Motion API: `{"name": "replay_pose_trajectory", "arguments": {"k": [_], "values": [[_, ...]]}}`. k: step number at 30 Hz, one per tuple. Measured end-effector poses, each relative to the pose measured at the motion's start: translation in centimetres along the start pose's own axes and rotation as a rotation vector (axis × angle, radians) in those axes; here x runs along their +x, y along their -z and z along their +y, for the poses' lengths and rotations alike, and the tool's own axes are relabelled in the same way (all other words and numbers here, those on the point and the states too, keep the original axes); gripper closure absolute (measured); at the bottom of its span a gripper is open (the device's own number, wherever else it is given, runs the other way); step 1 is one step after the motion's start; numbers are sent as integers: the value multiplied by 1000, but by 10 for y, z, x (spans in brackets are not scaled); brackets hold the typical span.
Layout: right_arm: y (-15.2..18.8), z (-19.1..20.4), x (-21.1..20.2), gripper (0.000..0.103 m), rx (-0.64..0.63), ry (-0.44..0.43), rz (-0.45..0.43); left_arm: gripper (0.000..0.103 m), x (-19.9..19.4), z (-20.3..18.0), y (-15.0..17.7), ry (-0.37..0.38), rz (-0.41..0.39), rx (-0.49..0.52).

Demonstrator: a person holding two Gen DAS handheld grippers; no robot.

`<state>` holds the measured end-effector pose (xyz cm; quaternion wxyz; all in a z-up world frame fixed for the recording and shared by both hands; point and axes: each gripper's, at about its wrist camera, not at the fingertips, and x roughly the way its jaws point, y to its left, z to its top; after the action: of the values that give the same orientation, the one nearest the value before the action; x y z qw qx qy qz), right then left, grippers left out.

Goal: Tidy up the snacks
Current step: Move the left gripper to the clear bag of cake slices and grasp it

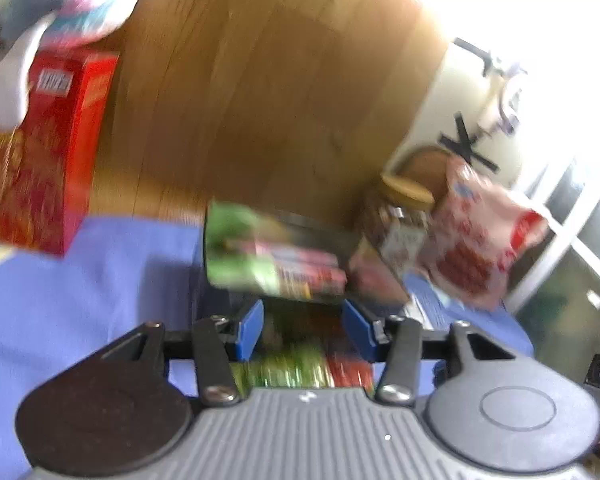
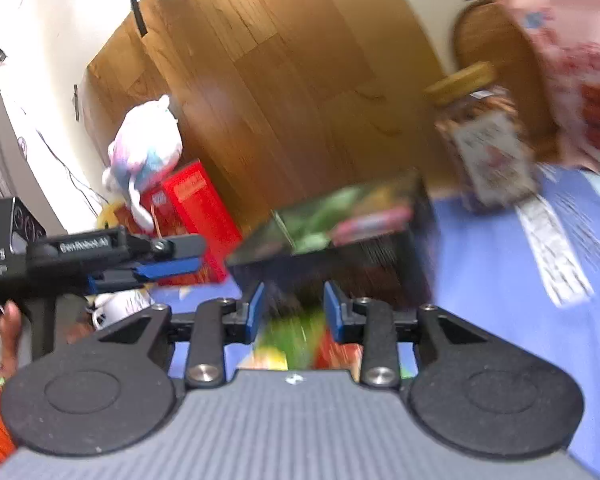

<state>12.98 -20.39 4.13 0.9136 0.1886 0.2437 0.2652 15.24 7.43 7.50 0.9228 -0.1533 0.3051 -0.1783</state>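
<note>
Snacks part-sorted: several packets fill the black bin (image 1: pixel 284 256) just ahead of both claws. Left claw (image 1: pixel 303 330) and right claw (image 2: pixel 294 312) part-open, pads clear of the packet (image 1: pixel 300 368) beneath; jar (image 1: pixel 400 224) and bag (image 1: pixel 476 240), right of the claws, remain.

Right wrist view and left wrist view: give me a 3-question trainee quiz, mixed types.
1. True or false: the jar has a red lid.
2. Which thing is nearest the red box? A plush toy; B jar; C kettle.
3. Fill in: the tablecloth is ___.
Key: 1 false, the lid is tan; 2 A; 3 blue.
</note>
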Motion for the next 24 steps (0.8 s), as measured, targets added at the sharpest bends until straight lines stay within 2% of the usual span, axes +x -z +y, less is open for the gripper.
{"name": "replay_pose_trajectory", "arguments": {"k": [3,6,7,9,13,17,19,24], "values": [[32,3,-21,66,24,41,21,58,-6,-1,27,-11,38,2],[55,14,-32,66,24,16,68,54,-10,9,49,-15,78,-37],[60,17,-30,66,31,5,93,51,-10,13,56,-17,94,-63],[67,17,-28,66,61,-15,132,51,-9,22,69,-17,125,-104],[71,22,-3,65,104,-36,180,44,-6,29,82,18,169,-160],[76,26,14,68,151,-74,212,52,-4,17,92,21,186,-147],[78,28,10,70,171,-86,218,53,-11,10,98,16,186,-148],[85,42,-10,71,121,-113,236,54,-38,3,116,6,165,-170]]}}
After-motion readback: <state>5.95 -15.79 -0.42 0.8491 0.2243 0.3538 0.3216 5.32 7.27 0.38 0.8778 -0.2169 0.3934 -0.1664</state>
